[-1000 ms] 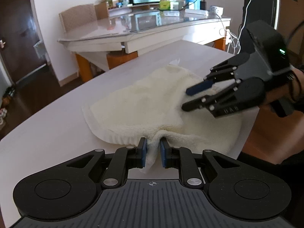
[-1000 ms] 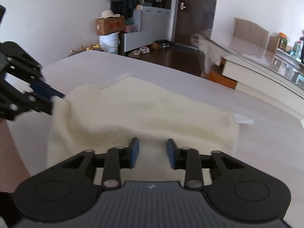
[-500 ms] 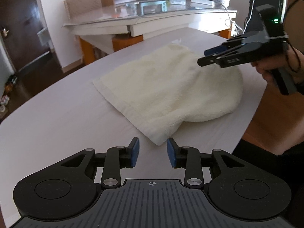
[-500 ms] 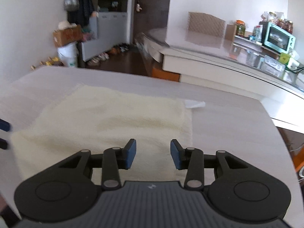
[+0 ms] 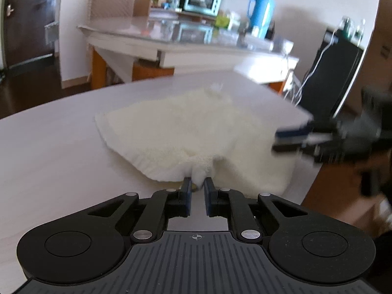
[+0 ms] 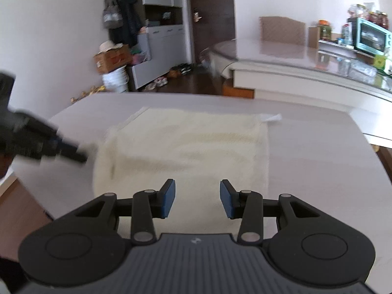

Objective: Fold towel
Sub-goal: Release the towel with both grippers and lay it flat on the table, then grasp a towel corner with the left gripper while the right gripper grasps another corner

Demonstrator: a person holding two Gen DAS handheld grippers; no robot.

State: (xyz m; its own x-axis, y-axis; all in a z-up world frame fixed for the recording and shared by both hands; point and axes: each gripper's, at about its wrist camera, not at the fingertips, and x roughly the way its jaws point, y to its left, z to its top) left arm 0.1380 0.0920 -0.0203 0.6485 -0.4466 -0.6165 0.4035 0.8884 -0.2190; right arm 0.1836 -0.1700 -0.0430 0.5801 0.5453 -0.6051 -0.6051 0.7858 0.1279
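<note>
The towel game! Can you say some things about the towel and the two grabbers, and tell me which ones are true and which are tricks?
1. The left gripper is pinching a bit of the towel. True.
2. The right gripper is squeezing the towel too. False: its fingers stand apart with nothing gripped between them.
3. The towel is bright red. False: it is cream white.
4. The towel lies on a pale table. True.
5. A blue jug stands on the other table in the background. True.
6. The towel is hanging up on a hook. False: it lies on the table.
</note>
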